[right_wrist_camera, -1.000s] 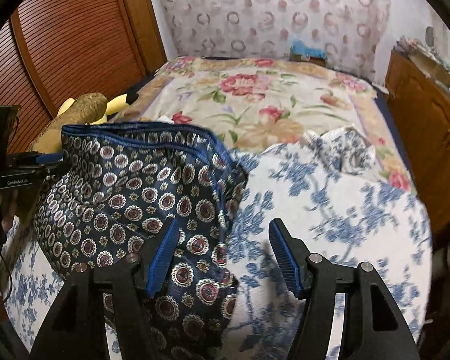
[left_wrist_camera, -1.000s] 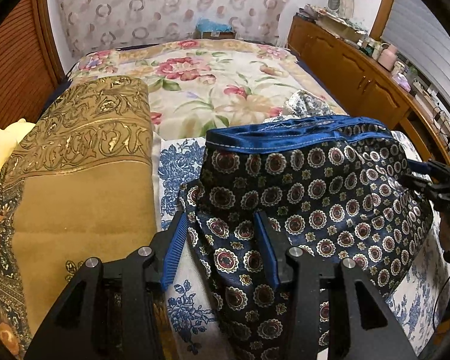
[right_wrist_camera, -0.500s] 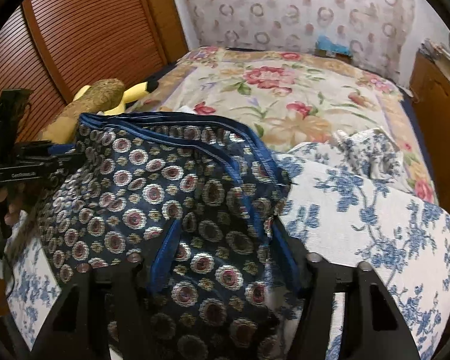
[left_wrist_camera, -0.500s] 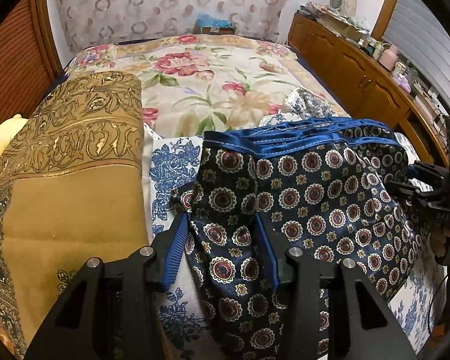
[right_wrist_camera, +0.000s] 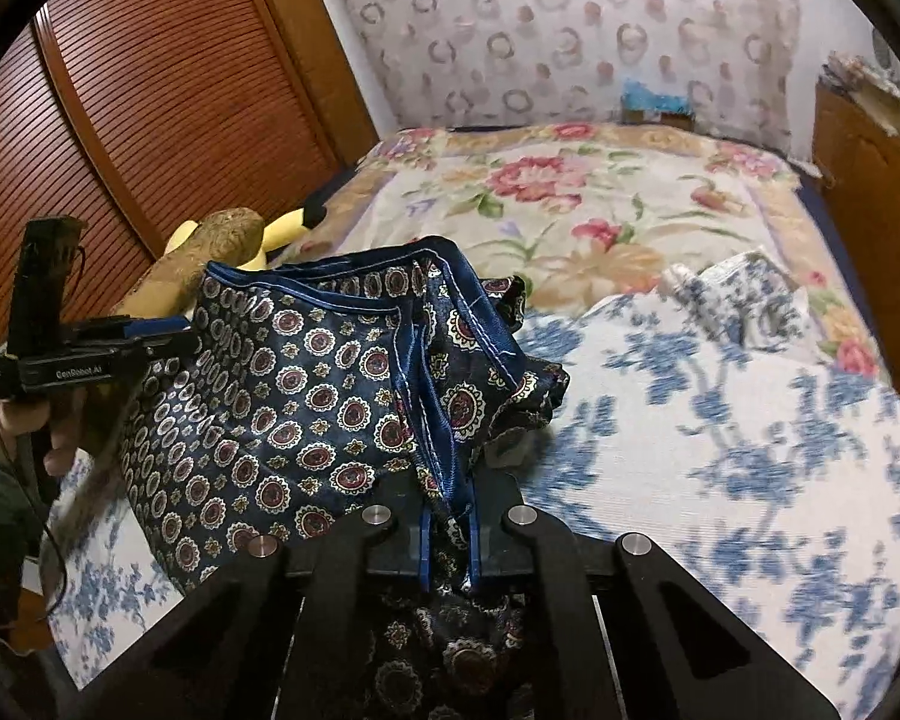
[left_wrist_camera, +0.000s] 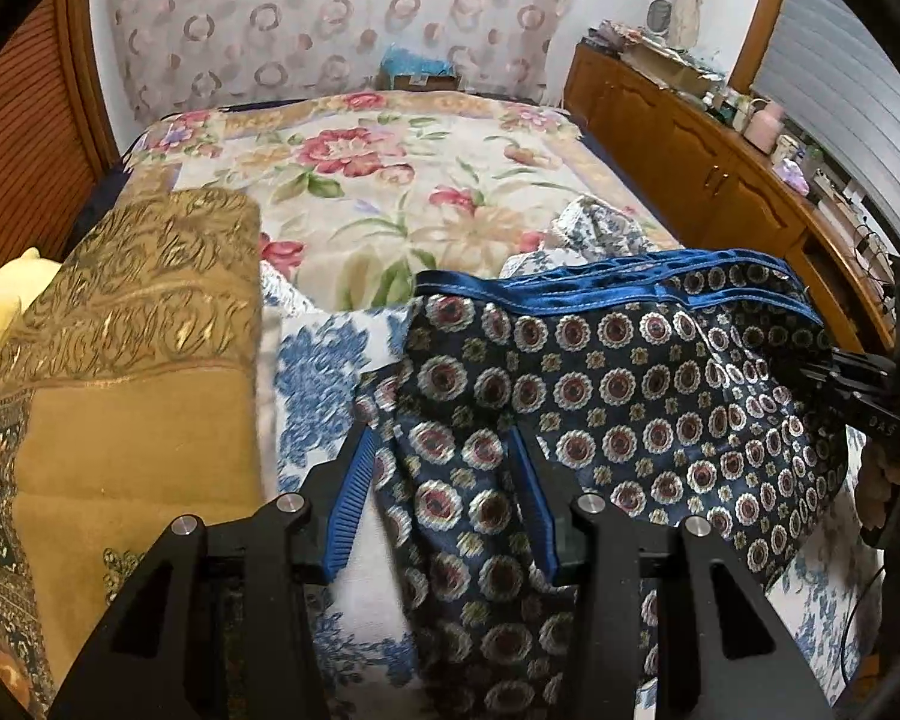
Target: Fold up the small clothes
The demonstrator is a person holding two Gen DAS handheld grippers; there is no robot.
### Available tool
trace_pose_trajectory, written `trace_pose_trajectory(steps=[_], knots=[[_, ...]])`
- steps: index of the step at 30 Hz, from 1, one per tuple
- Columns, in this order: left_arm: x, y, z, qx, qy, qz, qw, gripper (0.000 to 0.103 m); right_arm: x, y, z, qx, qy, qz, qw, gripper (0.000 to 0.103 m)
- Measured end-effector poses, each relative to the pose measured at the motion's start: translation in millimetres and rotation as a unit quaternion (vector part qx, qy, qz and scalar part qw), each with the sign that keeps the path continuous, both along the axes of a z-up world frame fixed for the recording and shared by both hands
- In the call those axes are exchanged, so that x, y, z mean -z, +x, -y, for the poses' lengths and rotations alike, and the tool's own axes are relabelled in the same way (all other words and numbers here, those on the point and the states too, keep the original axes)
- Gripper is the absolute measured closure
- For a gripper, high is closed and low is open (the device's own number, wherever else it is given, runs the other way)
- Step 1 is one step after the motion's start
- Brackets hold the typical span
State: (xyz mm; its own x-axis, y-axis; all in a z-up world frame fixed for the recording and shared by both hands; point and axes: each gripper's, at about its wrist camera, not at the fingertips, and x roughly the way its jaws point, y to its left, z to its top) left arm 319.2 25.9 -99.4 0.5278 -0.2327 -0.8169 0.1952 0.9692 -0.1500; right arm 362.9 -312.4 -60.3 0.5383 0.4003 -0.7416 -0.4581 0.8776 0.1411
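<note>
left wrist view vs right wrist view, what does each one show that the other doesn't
Only the left wrist view shows the cluttered wooden sideboard and the left gripper, whose jaws stand apart with cloth between them.

Only the right wrist view shows the slatted wooden door and the right gripper, whose jaws have just closed on a bunched fold.

Both show the navy patterned shorts with blue waistband, the blue-and-white floral cloth under them, the floral bedspread, the golden brocade blanket and the curtain.
</note>
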Motion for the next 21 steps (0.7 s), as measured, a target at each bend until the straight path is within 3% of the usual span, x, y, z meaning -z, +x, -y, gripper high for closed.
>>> trace_pose_trajectory(steps=[8, 21], knots=[[11, 24, 20, 0.015, -0.002, -0.016, 0.9998, 0.056, -6, 3, 28, 0.022, -0.027, 0.012, 0.999, 0.095], [24, 38, 32, 0.032, 0.006, -0.024, 0.9992, 0.056, 6, 18, 16, 0.034, -0.033, -0.009, 0.999, 0.094]])
